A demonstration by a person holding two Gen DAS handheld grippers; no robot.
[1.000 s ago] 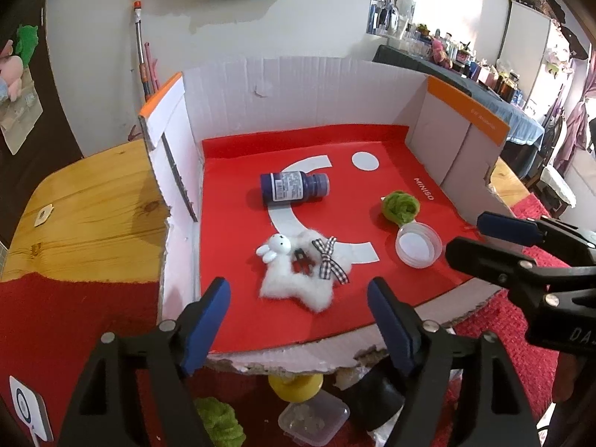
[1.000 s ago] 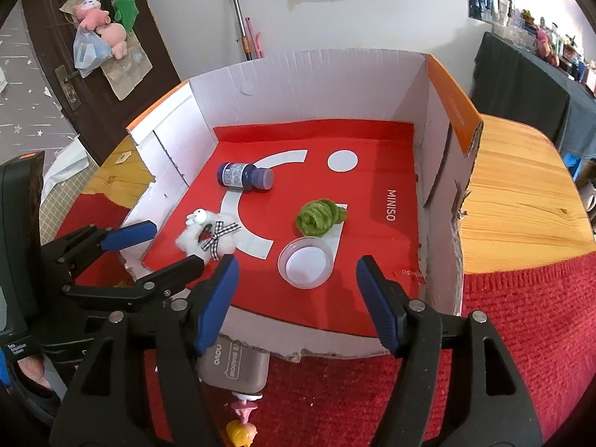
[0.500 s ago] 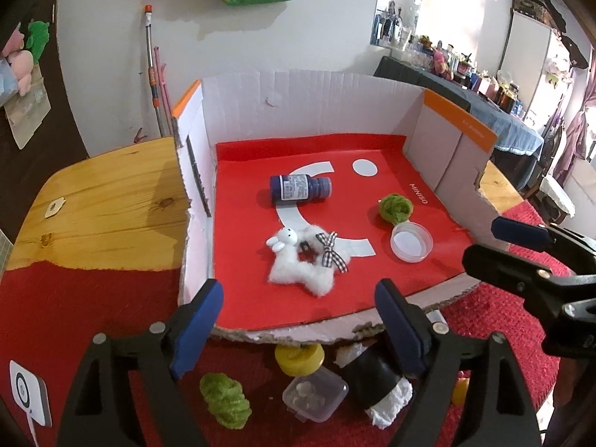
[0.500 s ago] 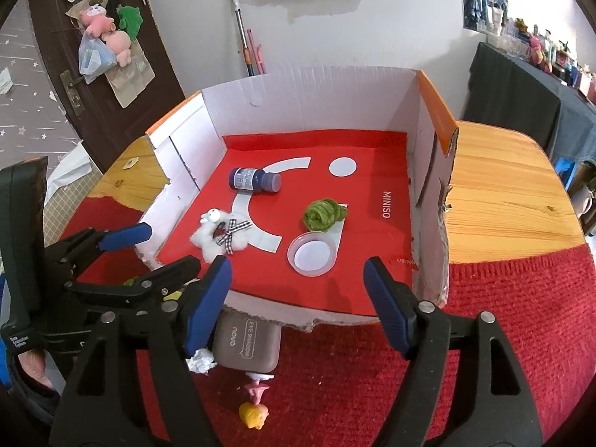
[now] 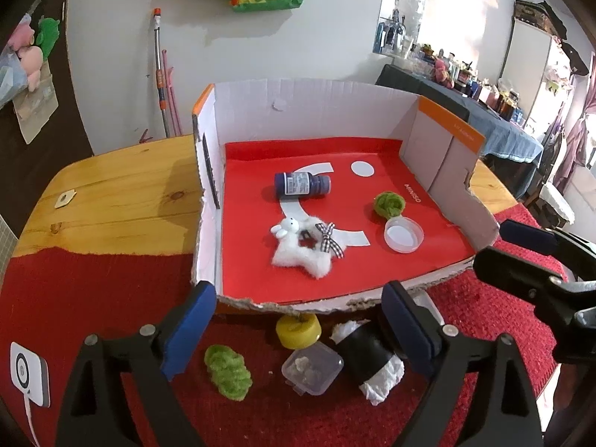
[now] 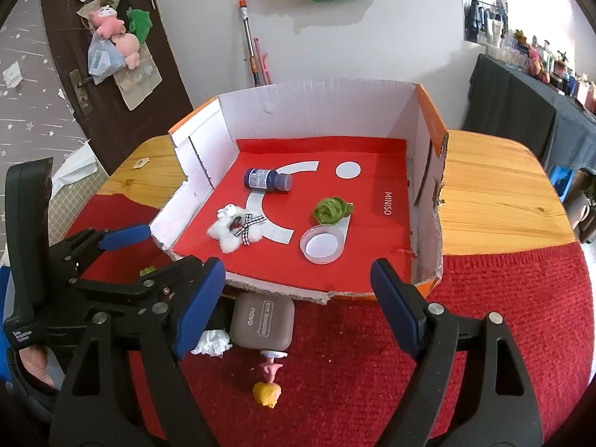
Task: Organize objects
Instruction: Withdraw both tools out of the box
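Both grippers, left gripper (image 5: 298,331) and right gripper (image 6: 298,305), have drawn back from the cardboard box (image 5: 316,111), jaws opening and empty, leaving the white plush (image 5: 303,249) and clear lid (image 5: 404,234) inside it, so loose items in front of the box come next

The box (image 5: 327,111) is white with a red floor. The bottle (image 5: 301,185) is blue. The bunny (image 5: 303,249) is white with a checked bow.
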